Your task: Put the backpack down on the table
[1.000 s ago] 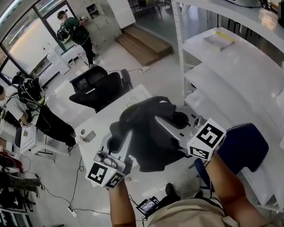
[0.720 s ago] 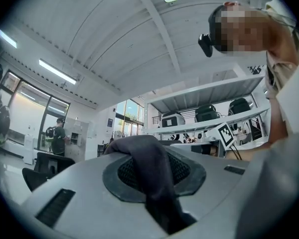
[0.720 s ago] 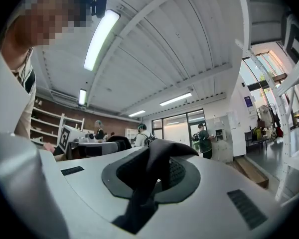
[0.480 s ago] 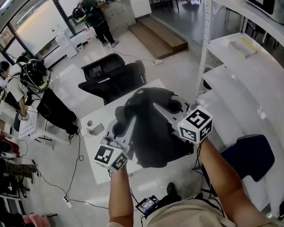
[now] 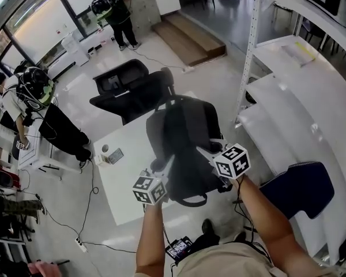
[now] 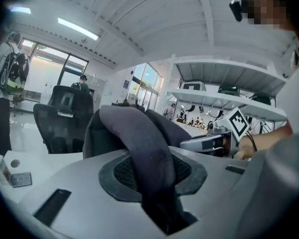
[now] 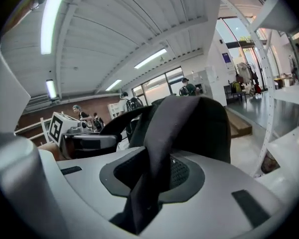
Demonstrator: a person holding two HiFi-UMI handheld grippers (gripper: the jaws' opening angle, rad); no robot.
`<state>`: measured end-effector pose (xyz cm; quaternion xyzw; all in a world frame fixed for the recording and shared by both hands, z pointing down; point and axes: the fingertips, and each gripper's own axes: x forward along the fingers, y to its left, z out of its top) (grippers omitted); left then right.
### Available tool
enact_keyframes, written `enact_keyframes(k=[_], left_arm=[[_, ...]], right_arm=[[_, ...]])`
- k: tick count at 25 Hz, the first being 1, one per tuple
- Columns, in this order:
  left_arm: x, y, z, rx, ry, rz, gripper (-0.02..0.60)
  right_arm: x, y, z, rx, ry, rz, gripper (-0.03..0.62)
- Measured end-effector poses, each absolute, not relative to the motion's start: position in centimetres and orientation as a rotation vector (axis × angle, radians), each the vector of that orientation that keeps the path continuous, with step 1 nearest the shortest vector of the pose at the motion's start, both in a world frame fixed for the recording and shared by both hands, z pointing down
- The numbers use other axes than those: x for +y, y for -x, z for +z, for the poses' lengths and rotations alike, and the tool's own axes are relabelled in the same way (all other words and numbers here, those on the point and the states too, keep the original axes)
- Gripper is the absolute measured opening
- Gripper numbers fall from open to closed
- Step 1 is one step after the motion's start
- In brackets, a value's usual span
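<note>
The black backpack (image 5: pixel 181 134) stands on the white table (image 5: pixel 121 186), its base near the front edge. My left gripper (image 5: pixel 166 171) holds one padded shoulder strap (image 6: pixel 145 151), which runs across the jaw pad in the left gripper view. My right gripper (image 5: pixel 206 153) holds the other strap (image 7: pixel 165 133) the same way. Both pairs of jaws are opening, each with its strap still between them. Each gripper shows in the other's view, on the far side of the pack.
A black office chair (image 5: pixel 127 88) stands behind the table. White shelving (image 5: pixel 288 97) rises at the right, with a blue chair (image 5: pixel 300 186) below it. A small cup (image 5: pixel 105 149) and a dark card (image 5: pixel 116 155) lie at the table's left. People stand at the left (image 5: pixel 34 91).
Both grippers have sunk together with the backpack. It hung crumpled above the table before; now it stands stretched out on the tabletop.
</note>
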<state>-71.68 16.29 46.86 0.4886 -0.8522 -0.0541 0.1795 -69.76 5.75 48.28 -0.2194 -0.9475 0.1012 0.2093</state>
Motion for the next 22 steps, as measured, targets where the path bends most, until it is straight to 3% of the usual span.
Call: enact_keyframes(k=[4, 11, 22], left_arm=[[16.7, 71.3, 50.7, -2.397, -1.303, -0.119, 0.126], [18.8, 70.2, 52.1, -2.470, -1.242, -0.075, 0.255], [21.7, 62.5, 47.0, -2.613, -1.164, -0.021, 0.258]], right_arm=[[4.6, 69.2, 50.4, -2.651, 0.556, 0.361, 0.111], [3.0, 67.4, 51.7, -2.680, 0.439, 0.225, 0.169], [2.4, 59.7, 48.4, -2.750, 0.484, 0.205, 0.169]])
